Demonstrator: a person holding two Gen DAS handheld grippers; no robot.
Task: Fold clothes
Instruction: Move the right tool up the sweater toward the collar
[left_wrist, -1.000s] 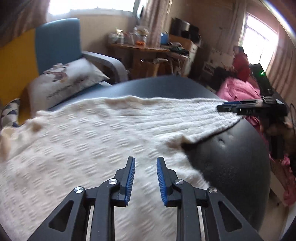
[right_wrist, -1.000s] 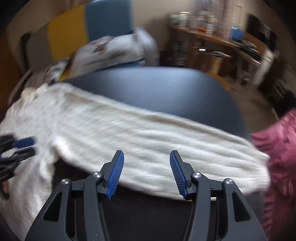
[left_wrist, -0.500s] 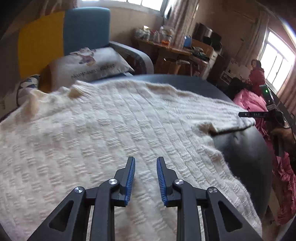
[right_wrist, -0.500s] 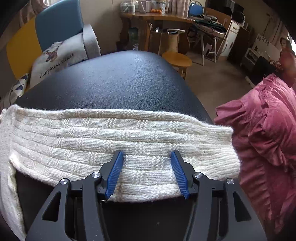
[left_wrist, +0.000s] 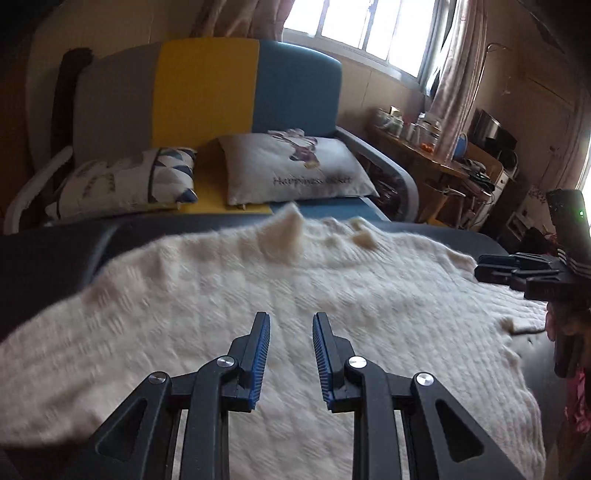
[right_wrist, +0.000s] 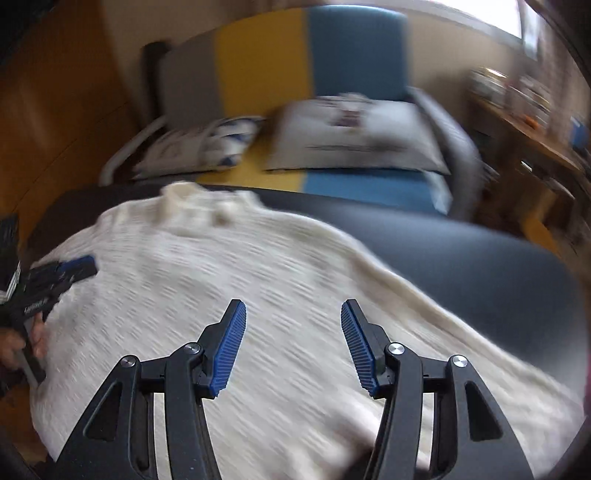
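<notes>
Both views have swung from the sleeve to the sweater's (left_wrist: 258, 295) body spread on the dark worktop (left_wrist: 44, 258), so with left gripper (left_wrist: 291, 354) and right gripper (right_wrist: 293, 343) parted and empty, I'd pinch edges evenly.

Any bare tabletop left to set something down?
Bare dark table right of the cream sweater, toward the sofa; another strip at its far left. The sweater covers the middle.
</notes>
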